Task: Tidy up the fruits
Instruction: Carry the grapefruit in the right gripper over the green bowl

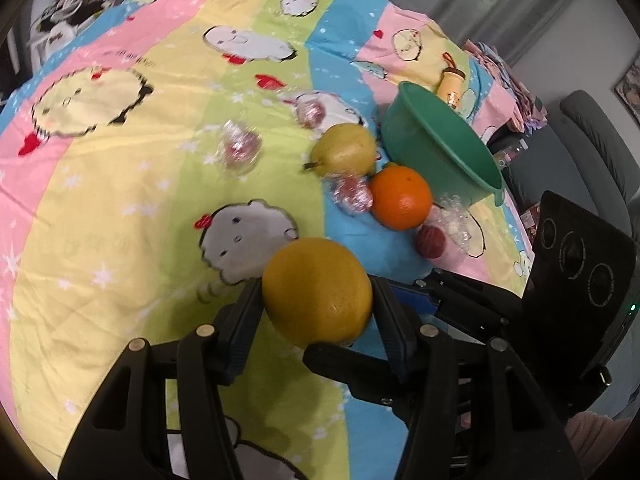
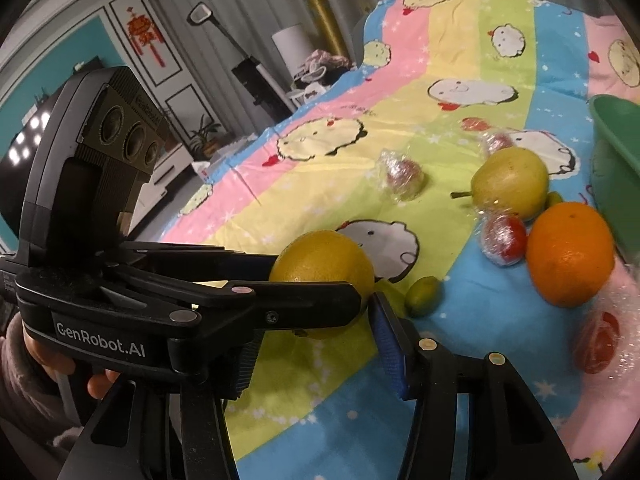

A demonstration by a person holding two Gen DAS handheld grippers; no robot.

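Left gripper fingers clamped on a big round yellow fruit, dimpled rind, held just over the bed; right gripper fingers spread wide, nothing between them, close beside the left; small green lime just past; glossy orange, film-wrapped red fruits and a smooth pear mid-bed; green plastic bowl, tilted, beyond and right of the held fruit near the bed's far right edge; probable drop target.
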